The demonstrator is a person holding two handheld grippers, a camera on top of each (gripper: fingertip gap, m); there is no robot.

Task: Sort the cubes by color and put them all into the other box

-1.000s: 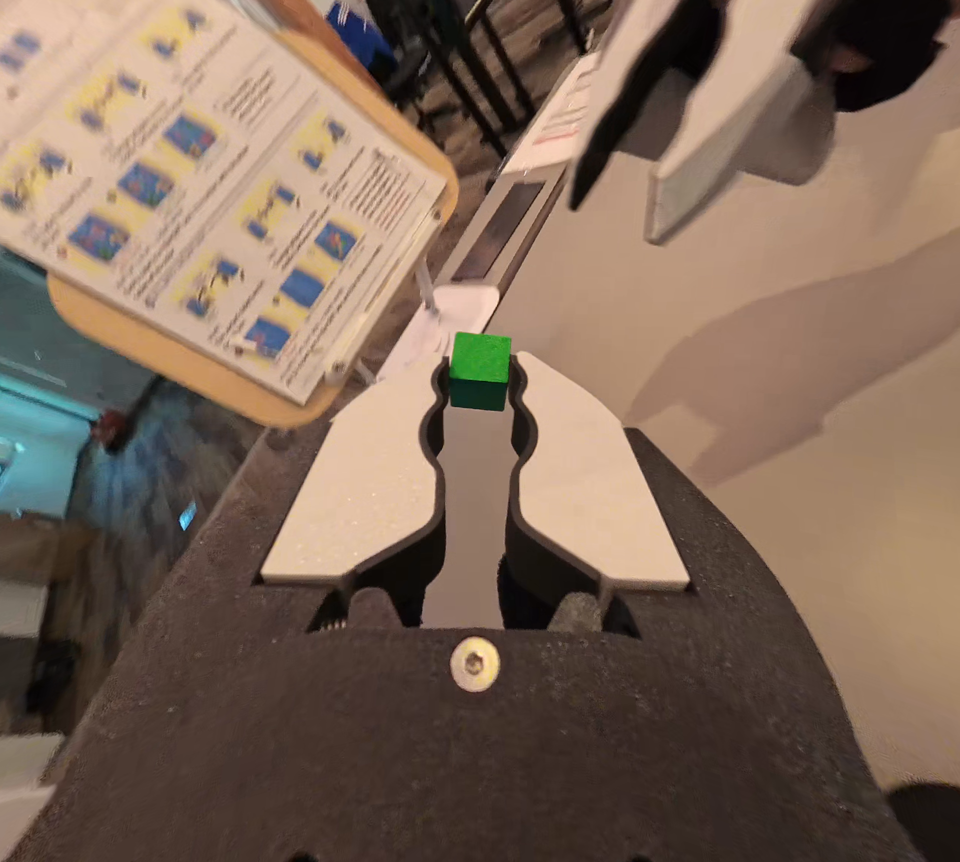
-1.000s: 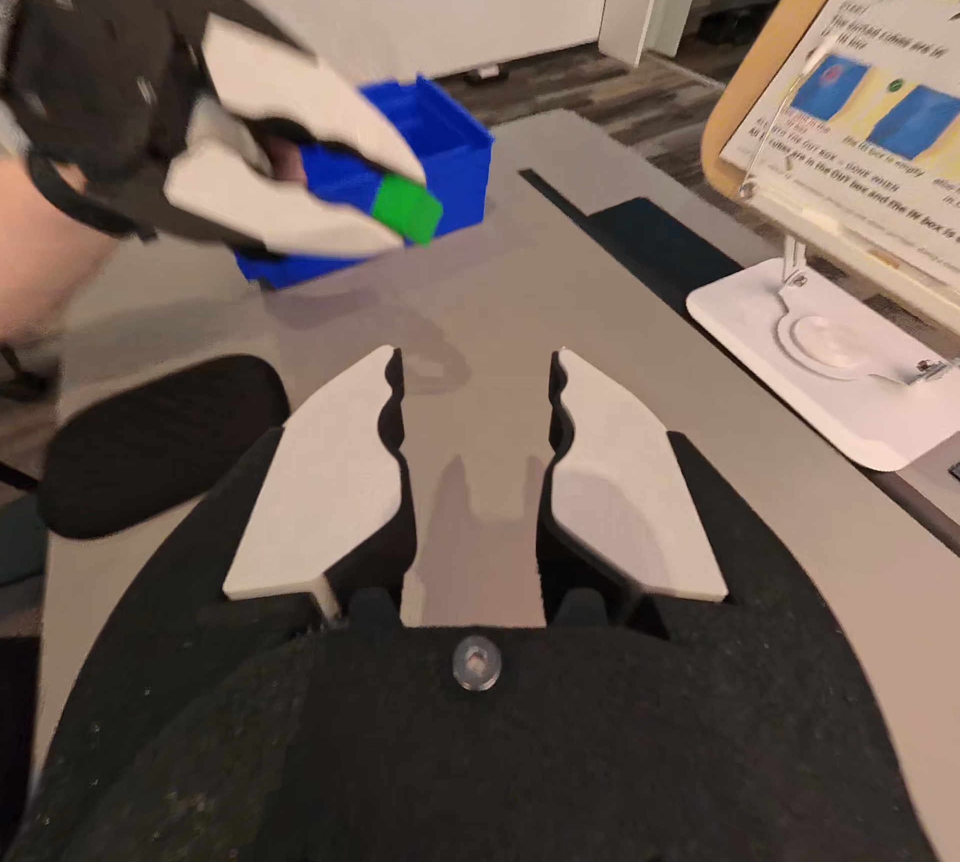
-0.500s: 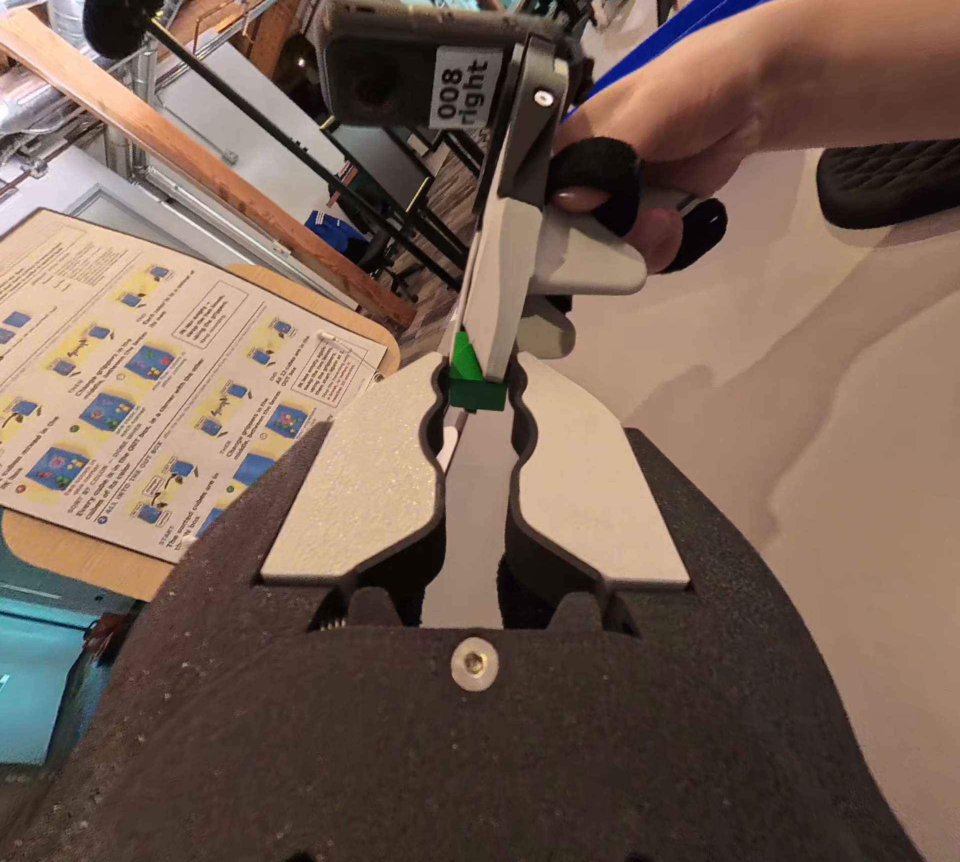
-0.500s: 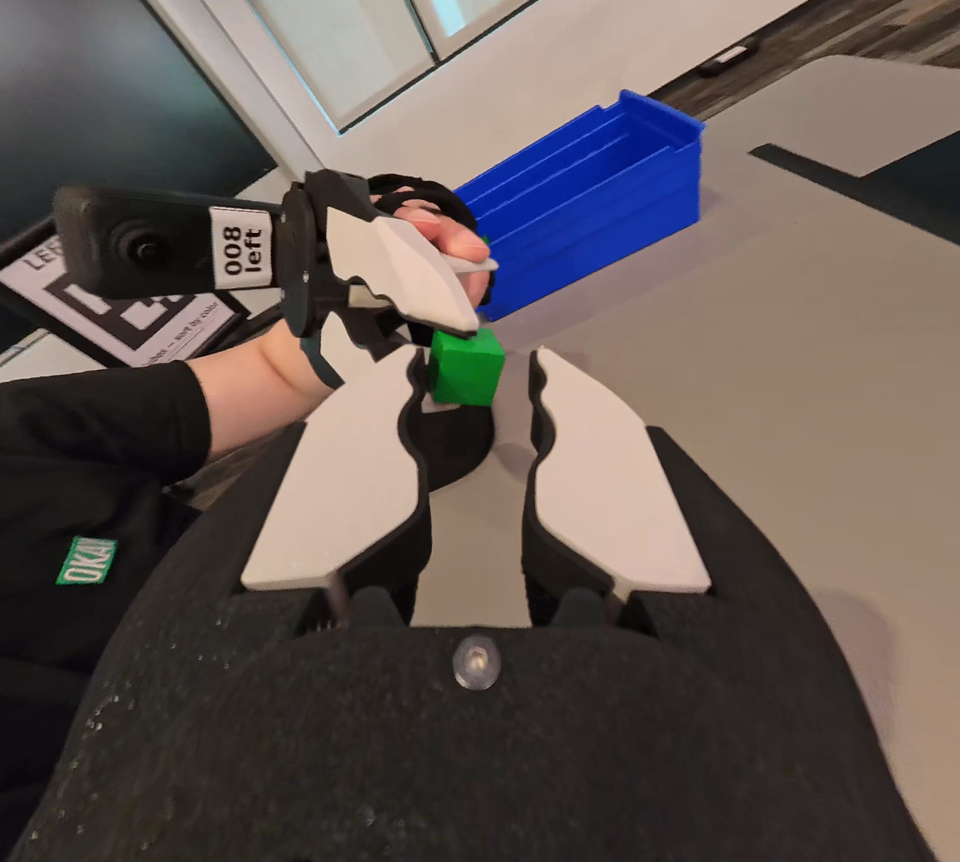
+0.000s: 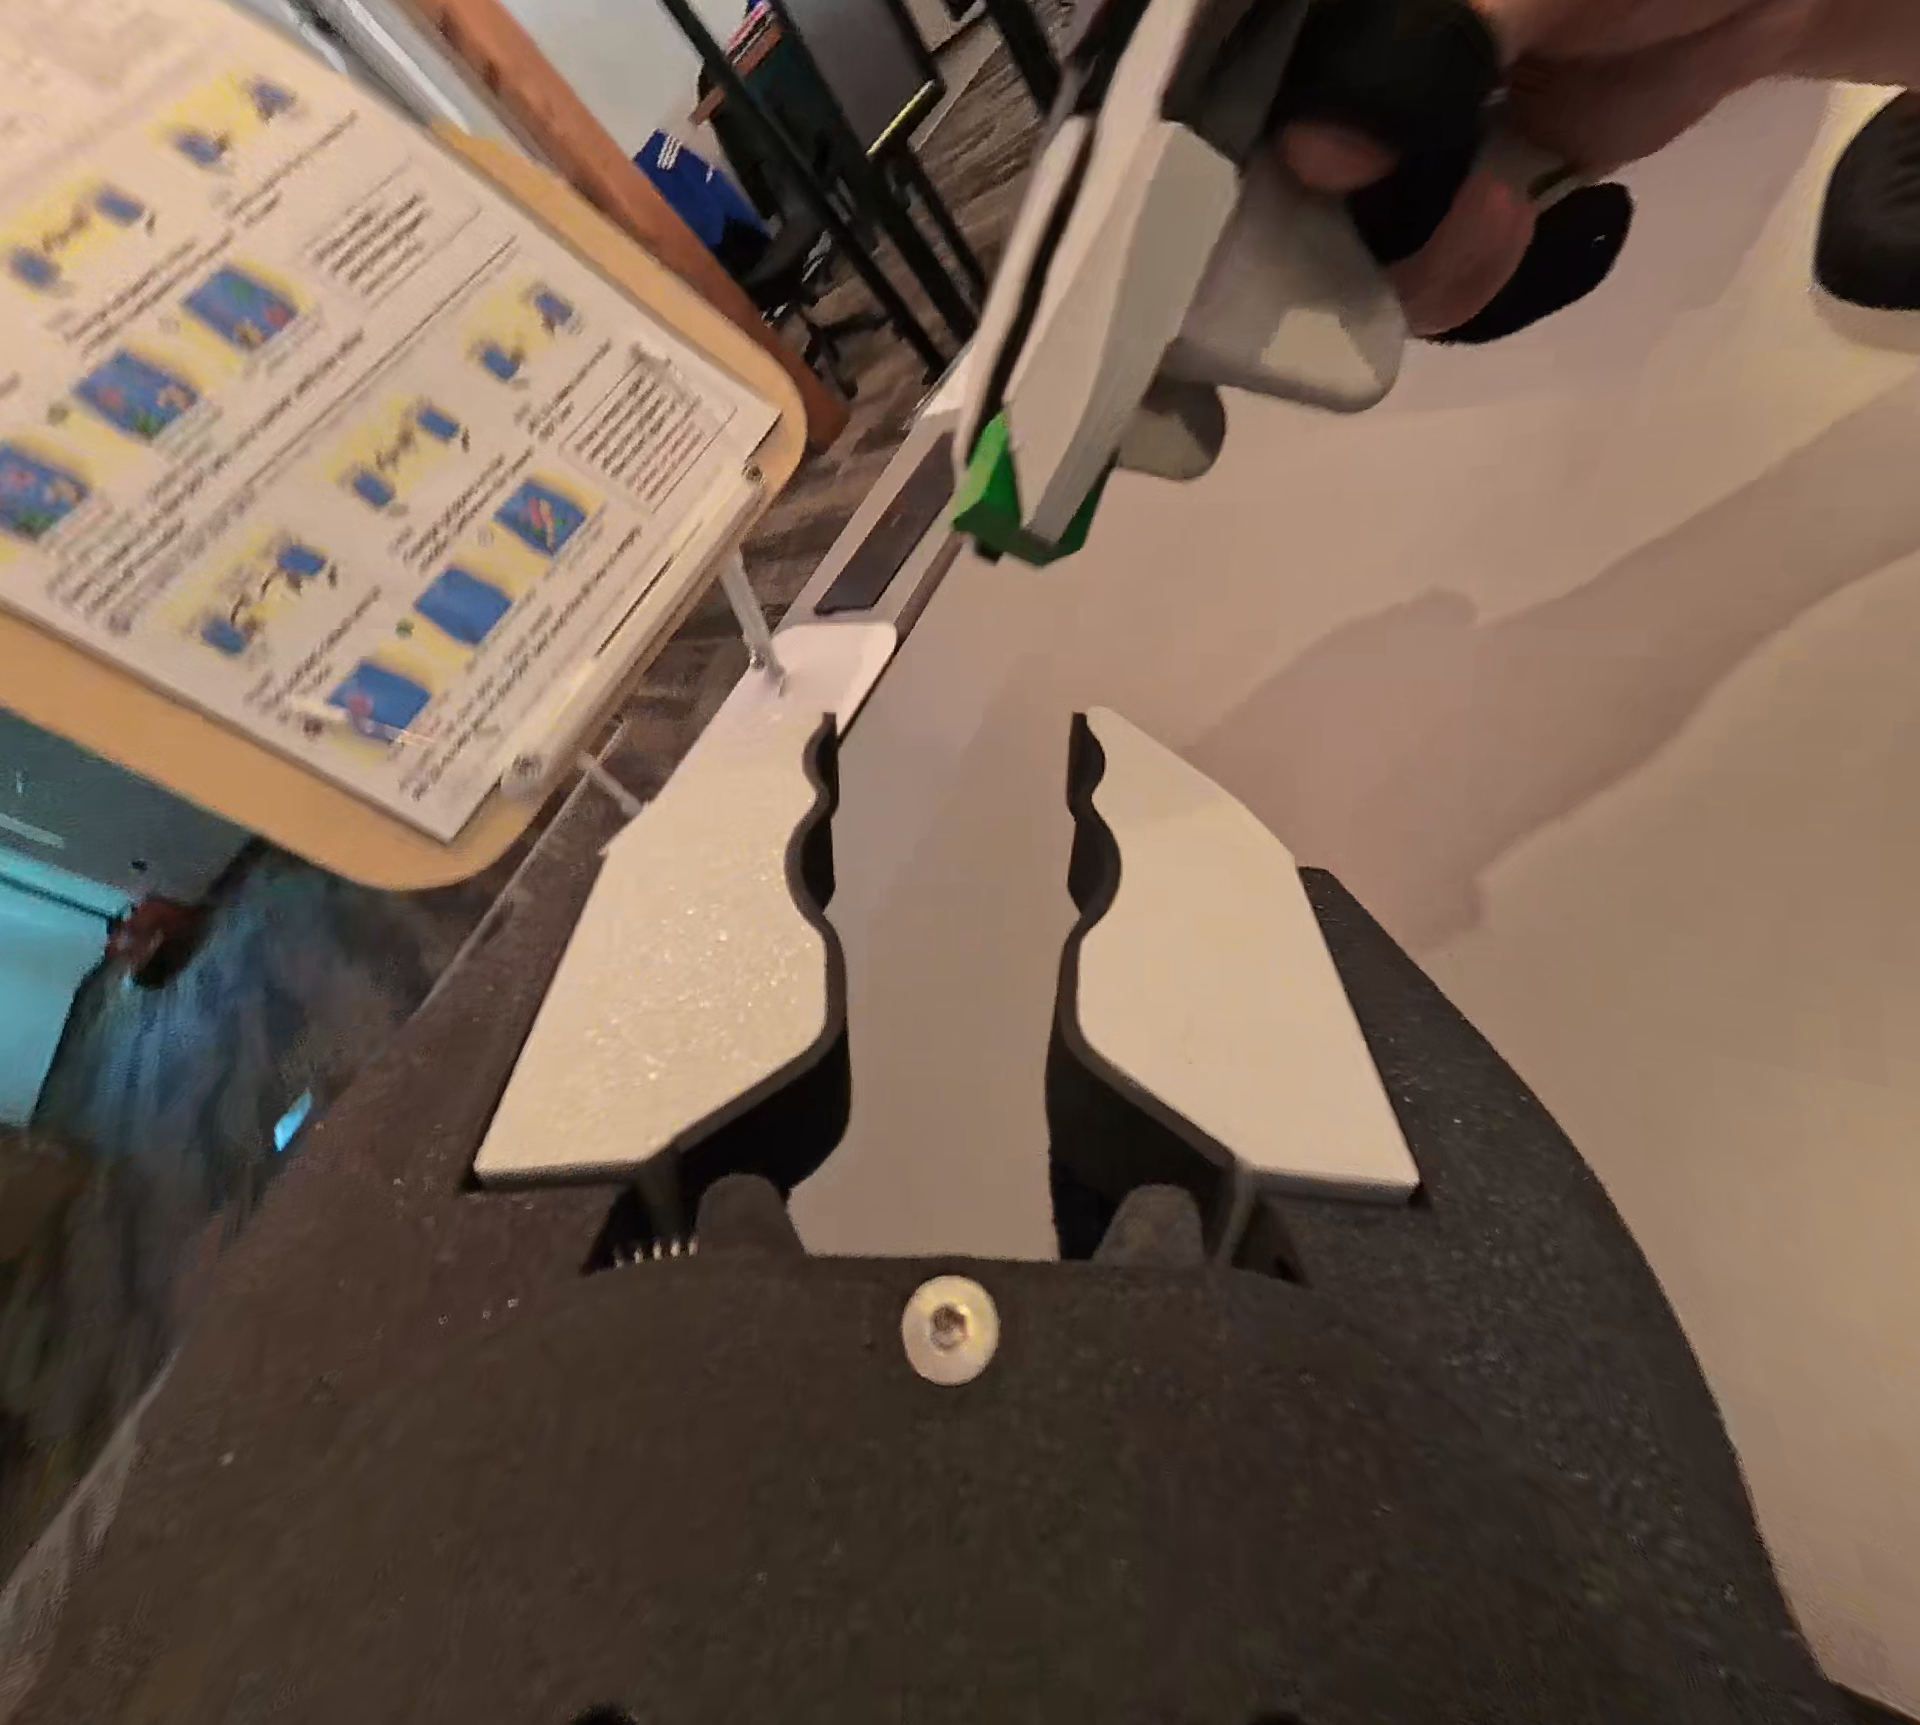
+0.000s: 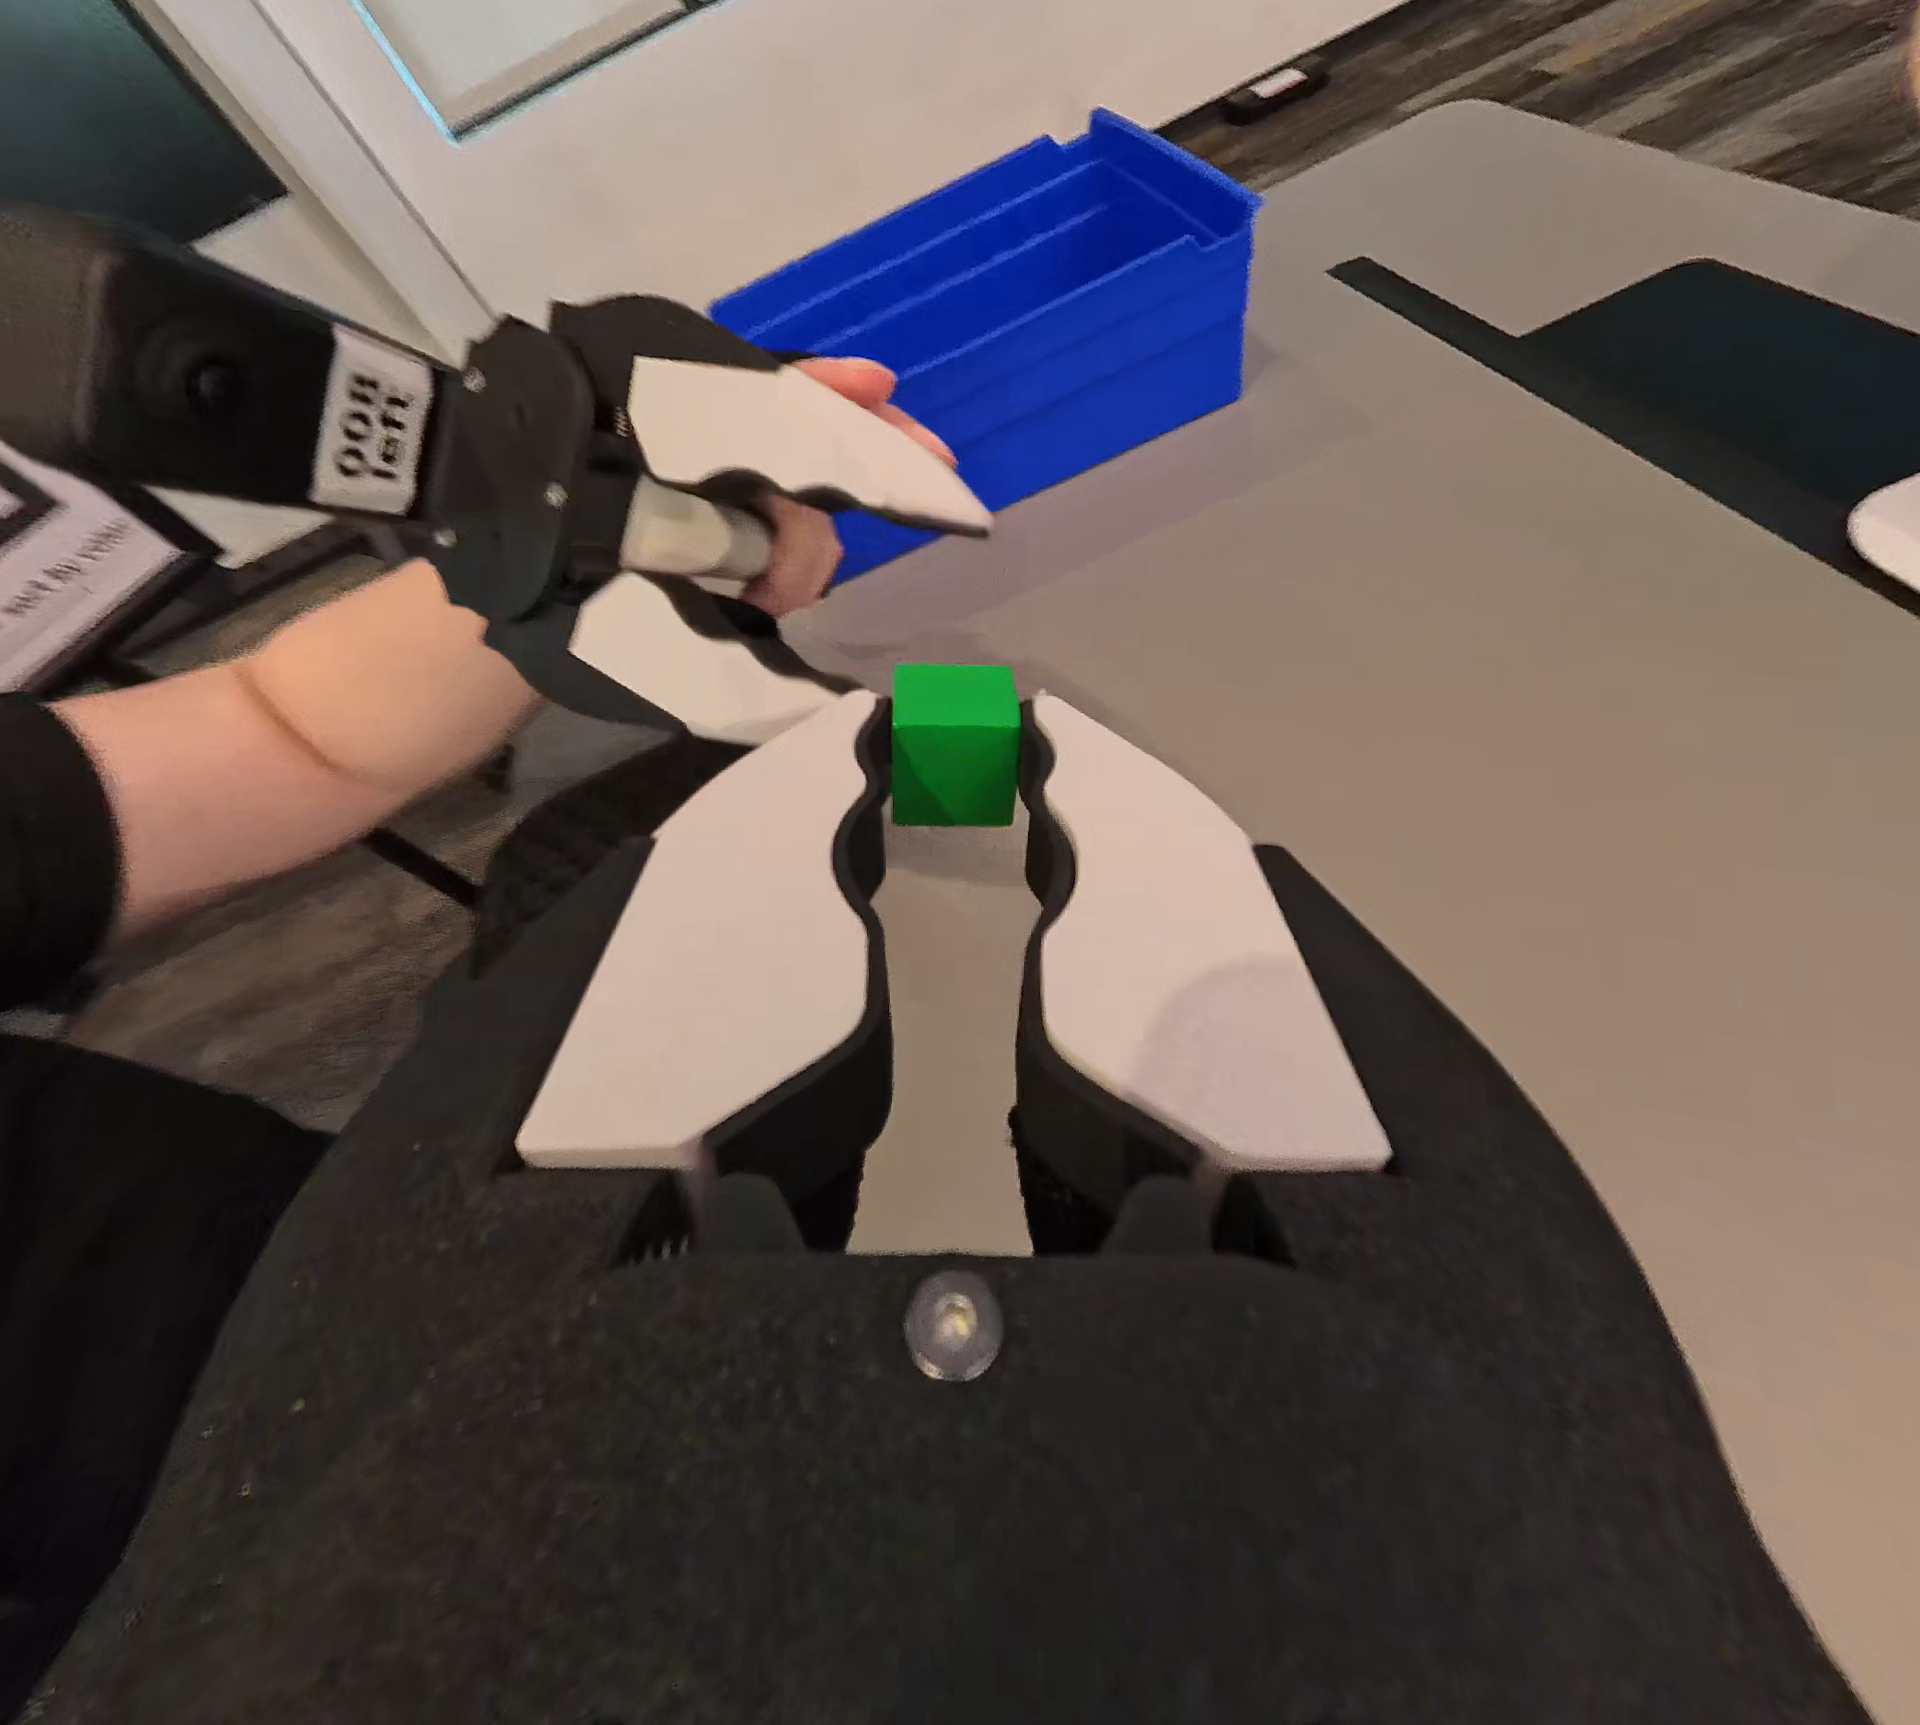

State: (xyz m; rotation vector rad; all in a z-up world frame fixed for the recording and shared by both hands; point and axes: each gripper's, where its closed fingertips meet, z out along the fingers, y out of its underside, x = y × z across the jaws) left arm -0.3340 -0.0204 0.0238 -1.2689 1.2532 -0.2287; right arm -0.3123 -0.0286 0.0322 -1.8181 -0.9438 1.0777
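My right gripper (image 6: pixel 954 719) is shut on a green cube (image 6: pixel 953 745), held at the fingertips above the grey table (image 6: pixel 1455 740). In the left wrist view the same cube (image 5: pixel 992 496) shows pinched in the right gripper (image 5: pixel 1023 512) up ahead. My left gripper (image 5: pixel 951 730) is open with nothing between its fingers. It also shows in the right wrist view (image 6: pixel 914 605), open, just left of the cube. A blue box (image 6: pixel 1018 345) stands on the table behind, and what I see of its inside shows no cubes.
An instruction sheet on a wooden board (image 5: pixel 312 387) stands on a white base (image 5: pixel 831 657) at the table's edge. A person's hand (image 5: pixel 1558 13) holds the right gripper. A dark mat (image 6: pixel 1714 366) lies at the table's far right.
The green cube passed from my left gripper to my right: the right jaws closed on it, the left jaws opened and drew back from it.
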